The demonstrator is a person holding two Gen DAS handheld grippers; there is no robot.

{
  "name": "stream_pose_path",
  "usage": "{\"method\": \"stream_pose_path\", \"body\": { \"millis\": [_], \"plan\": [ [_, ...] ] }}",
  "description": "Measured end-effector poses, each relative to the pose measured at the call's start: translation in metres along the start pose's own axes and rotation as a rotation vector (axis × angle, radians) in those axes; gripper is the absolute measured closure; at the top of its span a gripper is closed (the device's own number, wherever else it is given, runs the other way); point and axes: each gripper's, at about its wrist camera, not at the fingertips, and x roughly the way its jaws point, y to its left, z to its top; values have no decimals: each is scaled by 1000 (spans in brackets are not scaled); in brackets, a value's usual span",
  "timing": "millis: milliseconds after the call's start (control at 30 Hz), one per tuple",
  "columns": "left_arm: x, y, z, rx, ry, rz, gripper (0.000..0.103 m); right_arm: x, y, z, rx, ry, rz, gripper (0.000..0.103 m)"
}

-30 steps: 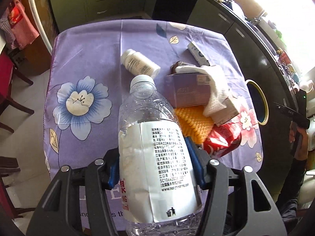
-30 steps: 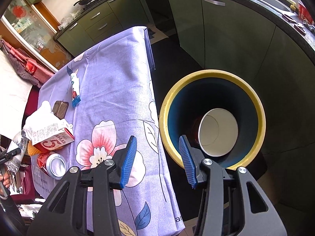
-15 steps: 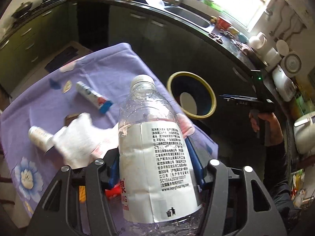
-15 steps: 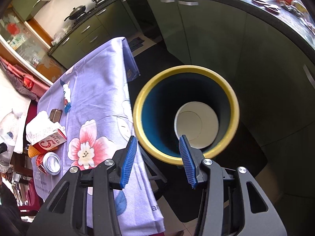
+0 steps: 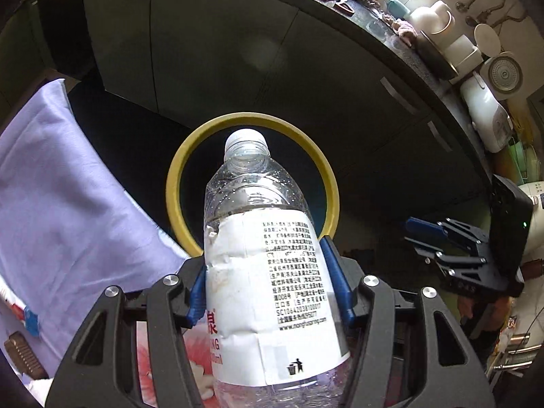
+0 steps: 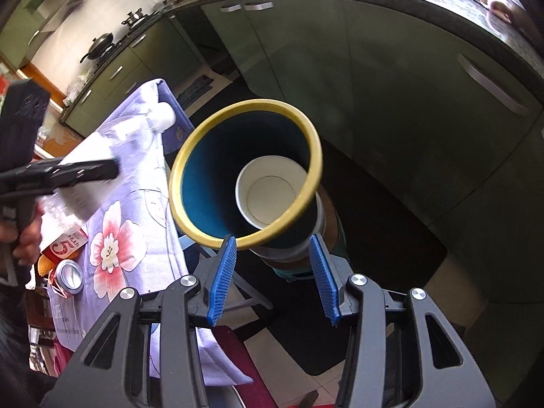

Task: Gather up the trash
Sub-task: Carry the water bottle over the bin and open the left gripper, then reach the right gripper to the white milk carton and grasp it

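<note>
My left gripper (image 5: 268,282) grips the plastic water bottle (image 5: 261,255) over the yellow-rimmed bin (image 6: 244,173), paper cup (image 6: 268,197) already inside; right gripper (image 6: 275,272) half-open, empty. Soda can (image 6: 69,277) and carton (image 6: 66,244) remain on the counter (image 6: 136,204).

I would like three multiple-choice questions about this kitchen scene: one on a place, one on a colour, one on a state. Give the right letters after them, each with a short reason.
1. Where is the paper cup?
A. on the table
B. inside the bin
C. on the counter

2. What colour is the rim of the bin?
A. yellow
B. red
C. white

3. What is the state of the left gripper?
A. open and empty
B. shut on a can
C. shut on the plastic bottle

Answers:
1 B: the right wrist view shows the cup lying deep in the bin.
2 A: a yellow ring runs around the dark blue inside.
3 C: both blue pads press on the label of the plastic bottle, whose cap points at the bin.
</note>
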Motion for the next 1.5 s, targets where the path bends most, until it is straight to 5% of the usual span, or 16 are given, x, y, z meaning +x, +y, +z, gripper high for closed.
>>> {"method": "stream_pose_path", "body": {
  "millis": [67, 167, 367, 667, 867, 1033, 1167, 1367, 1500],
  "plan": [
    [19, -3, 14, -18, 11, 5, 46, 0, -5, -1, 7, 3, -1, 58],
    [30, -2, 27, -28, 2, 35, 32, 1, -5, -2, 10, 8, 1, 58],
    [-18, -8, 12, -12, -66, 25, 31, 4, 3, -1, -9, 7, 19, 57],
    [-137, 8, -82, -14, -277, 1, 26, 10, 48, 0, -93, 18, 43, 57],
    [-223, 42, -171, -78, -472, 61, 17, 16, 107, -1, -215, 43, 83, 52],
    [-275, 76, -246, -152, -592, 180, 15, 34, 191, -7, -372, 97, 189, 48],
    [-295, 108, -296, -243, -632, 200, 15, 42, 270, -17, -562, 133, 296, 33],
    [-303, 136, -346, -314, -646, 222, 15, 44, 369, -38, -1027, 71, 300, 31],
    [-305, 143, -366, -334, -660, 221, 15, 70, 400, -48, -1292, 131, 255, 28]
  ]
}}
